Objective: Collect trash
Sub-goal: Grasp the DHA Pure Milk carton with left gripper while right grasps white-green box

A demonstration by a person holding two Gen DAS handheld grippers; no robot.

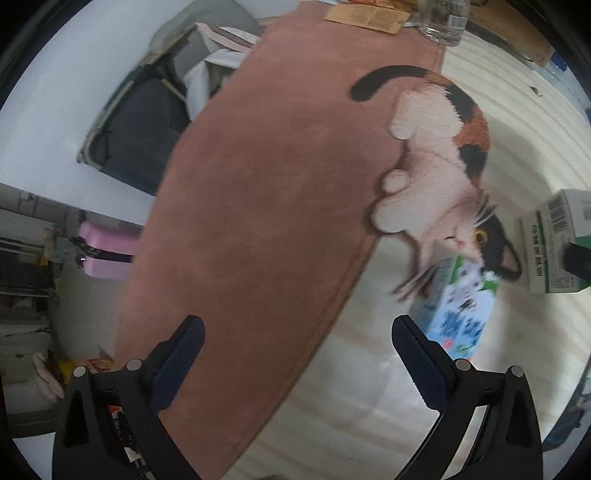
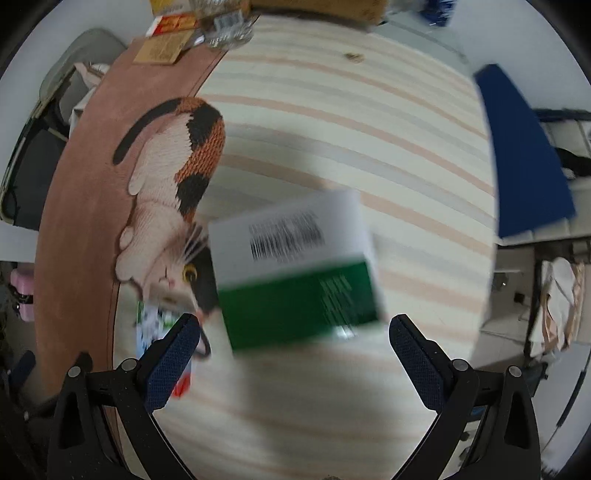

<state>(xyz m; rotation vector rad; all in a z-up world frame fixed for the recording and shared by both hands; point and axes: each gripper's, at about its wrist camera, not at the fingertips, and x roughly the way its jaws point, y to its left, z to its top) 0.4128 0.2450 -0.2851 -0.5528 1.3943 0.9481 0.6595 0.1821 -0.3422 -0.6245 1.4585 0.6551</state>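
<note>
A green and white carton [image 2: 295, 273] lies on the striped cloth just ahead of my right gripper [image 2: 295, 326], which is open with the carton between and beyond its fingertips. The same carton shows at the right edge of the left wrist view [image 1: 554, 243], with the right gripper's dark tip beside it. A blue and white milk carton [image 1: 458, 314] lies by the printed cat's head, ahead and right of my left gripper [image 1: 295, 325], which is open and empty. It also shows in the right wrist view [image 2: 155, 328], behind the left finger.
The table has a brown mat [image 1: 258, 203] with a calico cat picture [image 1: 443, 166] and a striped cloth [image 2: 351, 129]. A glass jar [image 1: 443, 22] and cardboard tags [image 1: 365, 14] lie at the far end. A chair with a bag [image 1: 147, 122] stands on the left, and a blue board [image 2: 524, 147] on the right.
</note>
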